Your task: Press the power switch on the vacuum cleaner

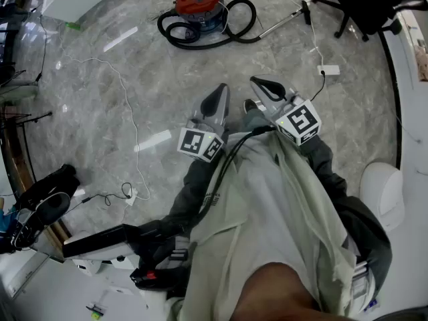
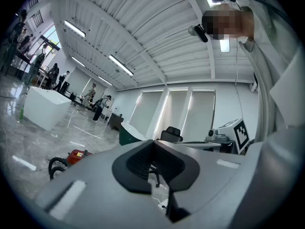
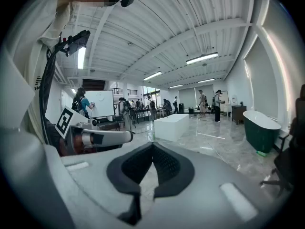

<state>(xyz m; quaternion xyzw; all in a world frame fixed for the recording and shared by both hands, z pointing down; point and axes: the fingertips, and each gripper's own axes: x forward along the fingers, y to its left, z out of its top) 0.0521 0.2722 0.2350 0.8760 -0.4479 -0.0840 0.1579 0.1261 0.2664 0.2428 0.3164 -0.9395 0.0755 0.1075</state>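
The red vacuum cleaner (image 1: 198,3) stands on the grey marble floor far ahead of me, its black hose (image 1: 200,37) coiled round it and a metal wand (image 1: 284,21) lying to its right. Both grippers are held up close to my body, well short of it. The left gripper (image 1: 219,91) and the right gripper (image 1: 258,83) are shut with nothing between their jaws. In the left gripper view the vacuum cleaner (image 2: 76,156) shows small at lower left, beyond the left gripper (image 2: 153,144). The right gripper (image 3: 152,148) points away from it, at a white counter (image 3: 170,126).
A white power strip (image 1: 328,70) and thin cables (image 1: 127,105) lie on the floor. A black office chair (image 1: 364,5) stands at top right, a white rounded unit (image 1: 384,194) at right, dark equipment (image 1: 41,204) at lower left. Several people stand far off.
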